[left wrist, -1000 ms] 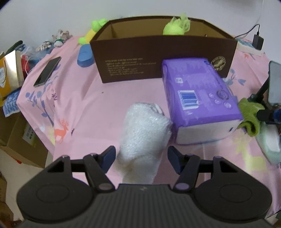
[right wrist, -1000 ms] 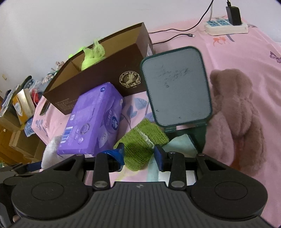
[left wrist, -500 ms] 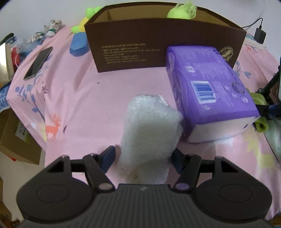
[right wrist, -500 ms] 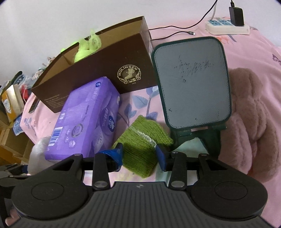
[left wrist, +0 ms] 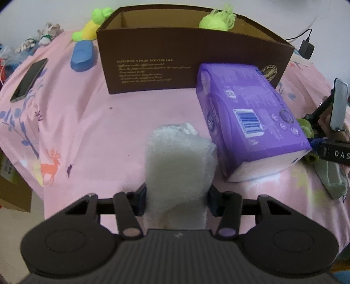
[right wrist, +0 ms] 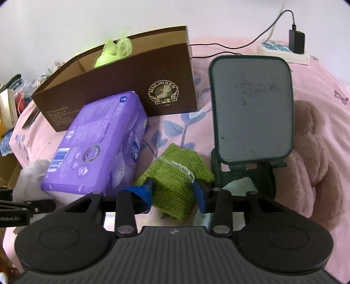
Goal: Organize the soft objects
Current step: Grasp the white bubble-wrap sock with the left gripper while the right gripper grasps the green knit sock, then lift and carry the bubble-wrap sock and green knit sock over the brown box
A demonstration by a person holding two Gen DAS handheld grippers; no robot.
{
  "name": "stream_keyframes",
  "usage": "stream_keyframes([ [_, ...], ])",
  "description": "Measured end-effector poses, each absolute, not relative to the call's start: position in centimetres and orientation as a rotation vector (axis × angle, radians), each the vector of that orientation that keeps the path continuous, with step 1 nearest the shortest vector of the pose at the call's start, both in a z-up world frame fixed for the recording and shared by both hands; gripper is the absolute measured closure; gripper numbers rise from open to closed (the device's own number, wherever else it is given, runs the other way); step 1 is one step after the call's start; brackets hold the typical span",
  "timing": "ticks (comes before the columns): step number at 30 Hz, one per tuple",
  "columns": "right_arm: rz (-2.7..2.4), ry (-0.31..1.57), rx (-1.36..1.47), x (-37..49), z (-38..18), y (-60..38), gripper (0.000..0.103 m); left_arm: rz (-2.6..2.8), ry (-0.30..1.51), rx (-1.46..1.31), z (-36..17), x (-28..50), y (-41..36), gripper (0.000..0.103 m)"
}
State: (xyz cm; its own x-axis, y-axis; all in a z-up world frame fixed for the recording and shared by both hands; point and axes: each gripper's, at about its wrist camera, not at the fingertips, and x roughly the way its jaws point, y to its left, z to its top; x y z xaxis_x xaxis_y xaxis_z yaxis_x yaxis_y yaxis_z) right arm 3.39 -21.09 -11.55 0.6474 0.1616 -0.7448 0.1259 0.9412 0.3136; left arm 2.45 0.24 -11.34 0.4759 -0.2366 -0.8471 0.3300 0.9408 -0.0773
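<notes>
On the pink bedsheet [left wrist: 91, 122], left gripper [left wrist: 176, 197] fingers clamped on white fluffy cloth [left wrist: 178, 161]; right gripper [right wrist: 172, 192] fingers clamped on green knitted cloth [right wrist: 175, 172], beside purple tissue pack [right wrist: 96, 142].

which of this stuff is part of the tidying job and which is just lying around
Job: white fluffy cloth in the left gripper; green knit in the right gripper; brown box; teddy; yellow-green pouf.

Lying about: purple pack, phone, mirror, power strip.
</notes>
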Motion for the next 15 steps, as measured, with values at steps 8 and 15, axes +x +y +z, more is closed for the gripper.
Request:
stream_keyframes([
  [8, -0.006, 0.841, 0.408, 2.1, -10.7, -21.6, 0.103, -0.391, 1.003, 0.077, -10.4, 2.8, 1.9, 0.058],
  [15, -0.018, 0.805, 0.447, 0.7, -9.1, -21.5, 0.103, -0.437, 0.959, 0.037, -8.1, 3.2, 3.7, 0.058],
])
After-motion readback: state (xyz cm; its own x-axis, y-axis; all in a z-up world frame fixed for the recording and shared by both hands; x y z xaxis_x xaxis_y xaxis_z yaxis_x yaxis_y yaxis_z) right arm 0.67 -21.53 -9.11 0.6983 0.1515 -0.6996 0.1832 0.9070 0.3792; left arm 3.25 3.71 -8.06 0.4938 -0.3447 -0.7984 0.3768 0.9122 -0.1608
